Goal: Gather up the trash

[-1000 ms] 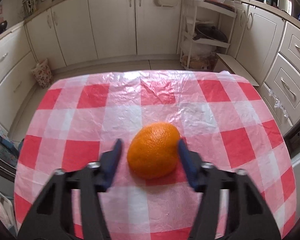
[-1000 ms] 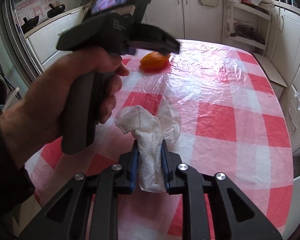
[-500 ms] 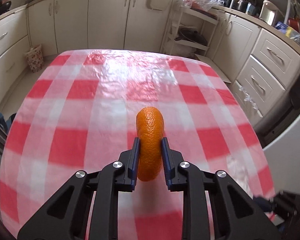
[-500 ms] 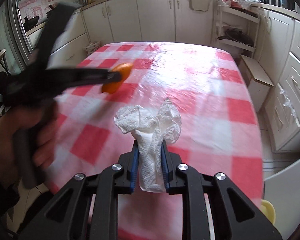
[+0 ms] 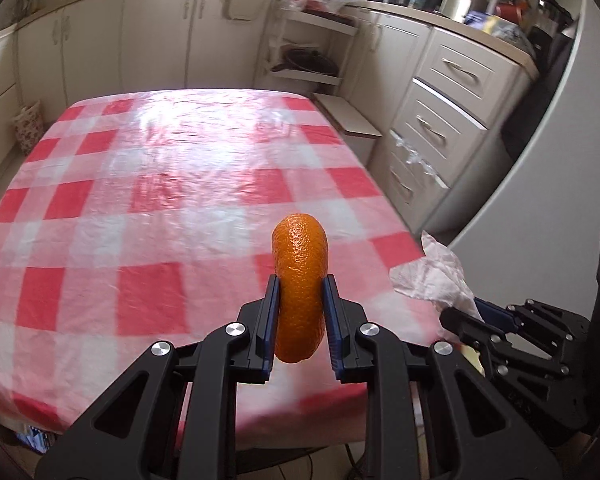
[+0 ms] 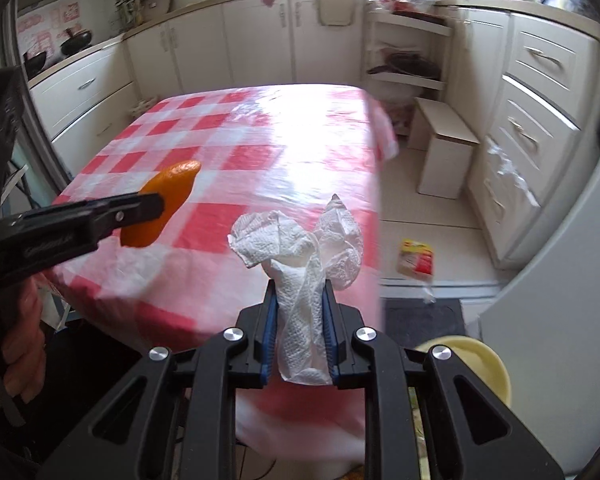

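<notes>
My left gripper (image 5: 300,292) is shut on a piece of orange peel (image 5: 300,280), squeezed narrow between the blue pads and held above the near edge of the red-and-white checked table (image 5: 148,200). The right wrist view shows the same peel (image 6: 168,204) at the left in that gripper. My right gripper (image 6: 300,300) is shut on a crumpled white paper towel (image 6: 300,264), past the table's near right corner. The towel (image 5: 432,276) also shows at the lower right of the left wrist view.
A pale yellow bin rim (image 6: 476,364) sits on the floor at lower right, below my right gripper. A yellow-red packet (image 6: 416,260) lies on the floor beside a small white step stool (image 6: 444,152). Cream cabinets and drawers (image 5: 452,120) ring the room. A hand (image 6: 20,352) grips the left tool.
The left gripper closed on the orange peel, lifted it off the table and drew back toward the near edge. The right gripper carried the paper towel back and rightward, past the table corner.
</notes>
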`<move>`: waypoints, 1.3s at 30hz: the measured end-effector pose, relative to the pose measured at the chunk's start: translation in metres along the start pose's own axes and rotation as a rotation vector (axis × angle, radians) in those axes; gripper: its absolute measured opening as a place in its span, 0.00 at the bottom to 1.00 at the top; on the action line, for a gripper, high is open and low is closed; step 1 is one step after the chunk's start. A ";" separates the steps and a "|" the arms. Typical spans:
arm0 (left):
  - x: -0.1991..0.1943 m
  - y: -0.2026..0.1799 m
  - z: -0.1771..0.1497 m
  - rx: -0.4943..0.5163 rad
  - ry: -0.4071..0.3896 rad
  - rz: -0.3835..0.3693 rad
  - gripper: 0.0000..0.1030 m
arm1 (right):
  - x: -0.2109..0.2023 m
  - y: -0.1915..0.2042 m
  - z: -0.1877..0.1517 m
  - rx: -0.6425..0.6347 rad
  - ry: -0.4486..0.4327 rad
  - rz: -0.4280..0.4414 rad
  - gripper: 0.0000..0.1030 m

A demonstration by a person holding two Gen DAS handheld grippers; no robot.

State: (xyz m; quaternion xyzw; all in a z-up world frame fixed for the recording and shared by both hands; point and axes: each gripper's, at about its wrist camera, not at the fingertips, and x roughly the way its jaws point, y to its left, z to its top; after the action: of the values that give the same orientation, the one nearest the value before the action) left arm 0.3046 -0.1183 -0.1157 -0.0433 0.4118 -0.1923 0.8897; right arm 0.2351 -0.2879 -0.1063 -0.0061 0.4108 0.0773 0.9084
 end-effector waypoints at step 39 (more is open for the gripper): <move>0.089 -0.235 -0.038 0.307 0.210 -0.167 0.61 | -0.041 -0.165 -0.096 0.406 0.057 -0.283 0.49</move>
State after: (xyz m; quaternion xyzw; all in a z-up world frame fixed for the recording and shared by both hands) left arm 0.2563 -0.3659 -0.1490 0.0790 0.4631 -0.3293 0.8191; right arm 0.1613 -0.4637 -0.1477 0.1170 0.4385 -0.1348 0.8808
